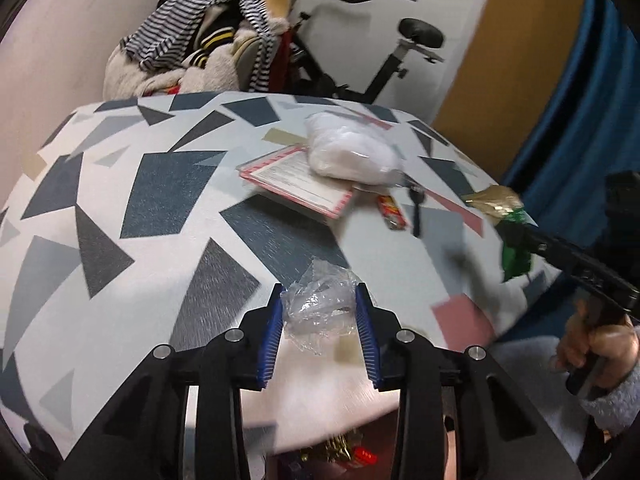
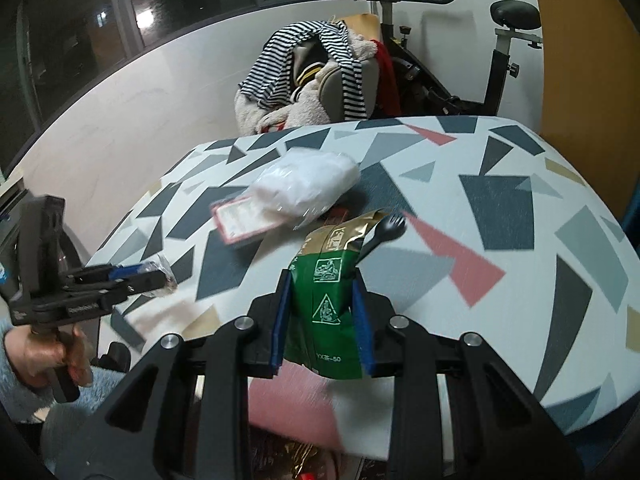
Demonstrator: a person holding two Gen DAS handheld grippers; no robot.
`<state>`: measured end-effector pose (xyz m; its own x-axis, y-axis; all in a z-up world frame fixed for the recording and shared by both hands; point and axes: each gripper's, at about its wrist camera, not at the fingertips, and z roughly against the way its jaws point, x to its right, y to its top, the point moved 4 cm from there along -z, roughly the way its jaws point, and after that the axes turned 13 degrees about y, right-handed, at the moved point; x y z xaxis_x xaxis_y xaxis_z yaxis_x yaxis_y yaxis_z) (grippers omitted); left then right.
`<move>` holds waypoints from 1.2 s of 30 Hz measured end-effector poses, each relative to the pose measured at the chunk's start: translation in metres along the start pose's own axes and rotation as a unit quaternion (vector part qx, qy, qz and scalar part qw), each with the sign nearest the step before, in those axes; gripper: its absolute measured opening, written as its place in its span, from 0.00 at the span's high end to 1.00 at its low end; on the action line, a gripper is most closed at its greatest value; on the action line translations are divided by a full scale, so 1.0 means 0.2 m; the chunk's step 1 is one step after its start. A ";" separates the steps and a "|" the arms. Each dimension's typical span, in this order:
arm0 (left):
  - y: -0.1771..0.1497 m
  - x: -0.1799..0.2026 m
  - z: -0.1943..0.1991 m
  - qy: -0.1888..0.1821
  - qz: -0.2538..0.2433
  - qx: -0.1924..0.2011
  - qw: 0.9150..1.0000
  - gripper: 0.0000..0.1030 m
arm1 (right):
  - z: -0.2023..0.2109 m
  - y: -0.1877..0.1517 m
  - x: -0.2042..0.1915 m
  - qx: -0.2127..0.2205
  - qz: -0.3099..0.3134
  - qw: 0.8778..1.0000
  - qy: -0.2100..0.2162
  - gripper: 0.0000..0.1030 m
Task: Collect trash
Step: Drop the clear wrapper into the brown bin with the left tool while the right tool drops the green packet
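Note:
In the left wrist view my left gripper (image 1: pixel 320 294) has its blue pads pressed on both sides of a crumpled clear plastic wrapper (image 1: pixel 320 308), just above the patterned table (image 1: pixel 120 208). The right wrist view shows that left gripper (image 2: pixel 162 274) from the side with the clear plastic wrapper (image 2: pixel 166 268) at its tip. My right gripper (image 2: pixel 320 280) is shut on a green and gold foil packet (image 2: pixel 332 292), which stands upright between the pads. From the left wrist view the right gripper (image 1: pixel 516 236) holds this green and gold foil packet (image 1: pixel 514 258) near the table's right edge.
On the table lie a white filled plastic bag (image 1: pixel 352 152), a pink-bordered card (image 1: pixel 296 184), a small red wrapper (image 1: pixel 392 210) and a black spork (image 2: pixel 384 228). Below the near edge are colourful wrappers (image 1: pixel 340 452). A clothes-piled chair (image 2: pixel 316 76) and an exercise bike (image 2: pixel 496 80) stand behind.

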<state>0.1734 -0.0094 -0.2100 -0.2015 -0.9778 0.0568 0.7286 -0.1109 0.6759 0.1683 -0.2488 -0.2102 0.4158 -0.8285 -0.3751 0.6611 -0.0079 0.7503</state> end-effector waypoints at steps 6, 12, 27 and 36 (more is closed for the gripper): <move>-0.17 0.11 0.20 -0.011 -0.035 0.006 0.999 0.67 | 0.07 -0.10 -0.10 -0.003 0.002 1.000 0.009 0.70; -0.40 0.25 0.24 -0.030 -0.076 -0.016 0.997 0.67 | 0.12 -0.17 -0.17 -0.005 0.015 1.000 0.012 0.70; -0.41 0.33 0.28 -0.051 -0.071 0.002 0.996 0.24 | 0.17 -0.27 -0.21 -0.015 0.022 1.000 0.010 0.70; -0.33 0.11 0.46 -0.014 -0.019 0.036 0.999 0.10 | 0.12 -0.39 -0.26 -0.036 0.031 0.998 0.042 0.70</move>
<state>0.0603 -0.0078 -0.1865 -0.2458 -0.9680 0.0500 0.6714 -0.1328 0.7291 0.0805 -0.2191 -0.2370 0.5066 -0.7762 -0.3753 0.6742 0.0853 0.7337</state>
